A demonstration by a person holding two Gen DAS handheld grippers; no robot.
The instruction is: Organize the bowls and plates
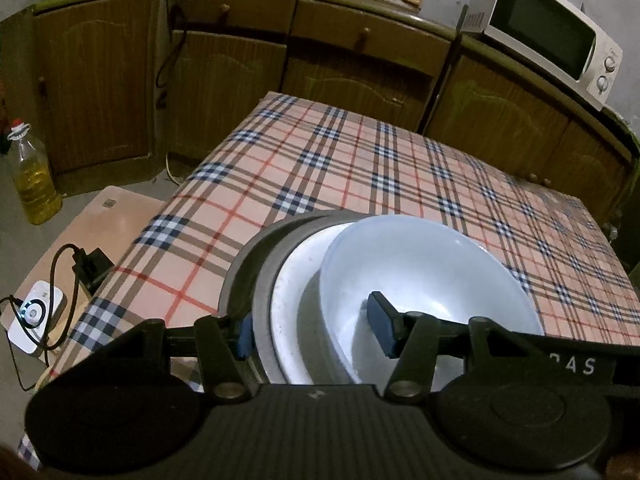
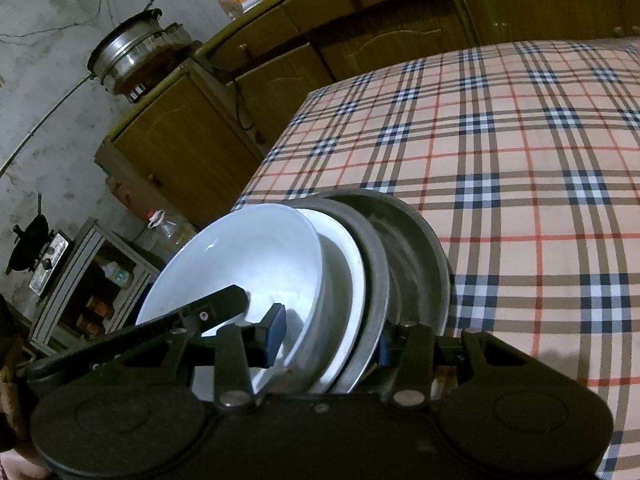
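White porcelain and dull grey metal make up the nested stack point(image 1: 304, 280) gripped from both sides above the checked tablecloth point(image 1: 340, 168). The stack holds a white bowl point(image 1: 432, 264) innermost, a white plate point(image 1: 296, 276) around it, then a grey metal dish point(image 1: 268, 272) and a second metal dish point(image 2: 416, 248) outermost.

The left gripper point(image 1: 316, 330) is clamped across the stack's near edge: one blue pad point(image 1: 383, 322) sits inside the white bowl, the other presses the outer side of the grey metal dish. The right gripper point(image 2: 328, 338) grips the stack the same way from the opposite side, with one blue pad point(image 2: 276, 330) inside the white bowl and the other against the metal rims. In the right wrist view the left gripper's black finger also reaches into the bowl.

The stack is tilted, over the tablecloth's near edge; whether it touches the cloth cannot be told.

Beyond the tablecloth stand brown wooden cabinets point(image 1: 224, 76), with a white microwave point(image 1: 548, 28) on the counter above them. Beside the tablecloth, on the floor, stands a bottle of yellow oil point(image 1: 34, 176).
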